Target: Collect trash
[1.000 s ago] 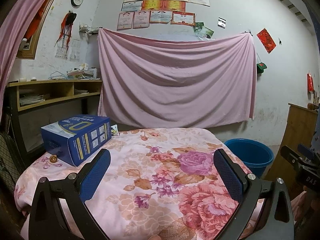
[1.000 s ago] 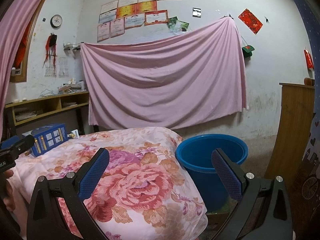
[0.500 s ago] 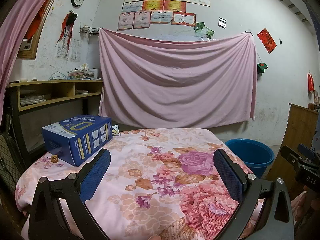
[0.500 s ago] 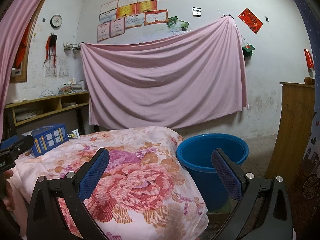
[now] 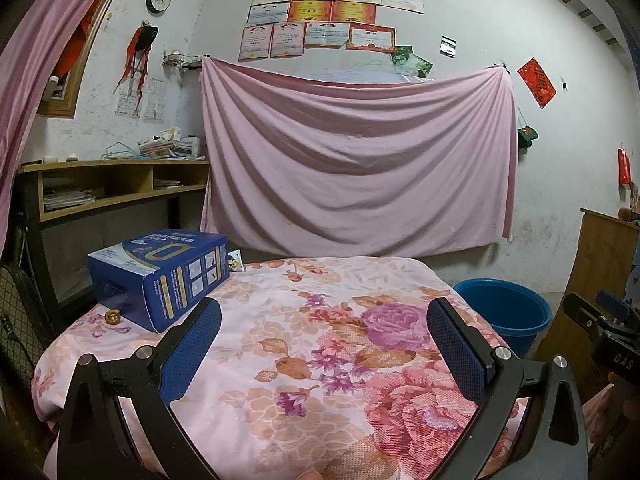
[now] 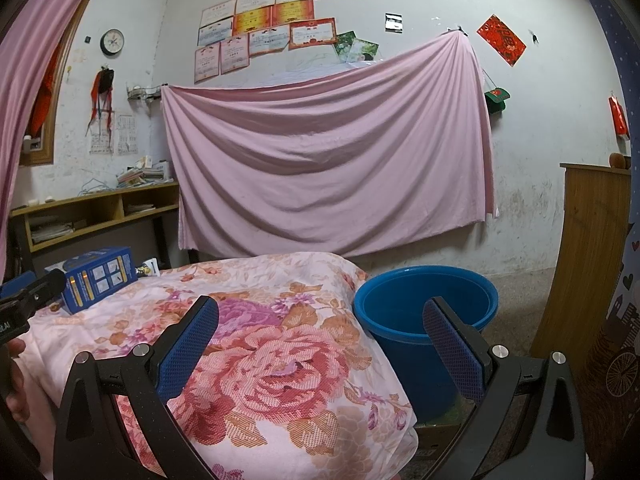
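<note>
**Blue box: far-left of table, L gripper nearer, both grippers empty**

Blue box = likeliest trash item, lying flat on the floral cloth at the table's far-left corner. Blue bucket on the floor just off the table's right edge, presumably the bin. Box and bucket well apart, whole tabletop between them.

Key relation: from the left gripper the box is ahead and to the left, just past the left finger's tip line. Long axis runs diagonal, near-left to far-right, one corner pointing toward the gripper. In the right wrist view the box is small and far left, across the table. So L is clearly nearer; R is better placed for the bucket, which sits right ahead between its fingers.

Judgement: next move = L swings left and fwd, wrist turned so the pads span the box's short side. Looks wide vs the opening; can't tell if it fits.

Smaller bits by the box: a packet just behind its far end, and a small brown round thing on the cloth just beside its near-left end. Too small to ID.

Grippers: L spread wide, nothing between pads, touching nothing. Right gripper same, fully spread, empty, over the table's right edge.
</note>
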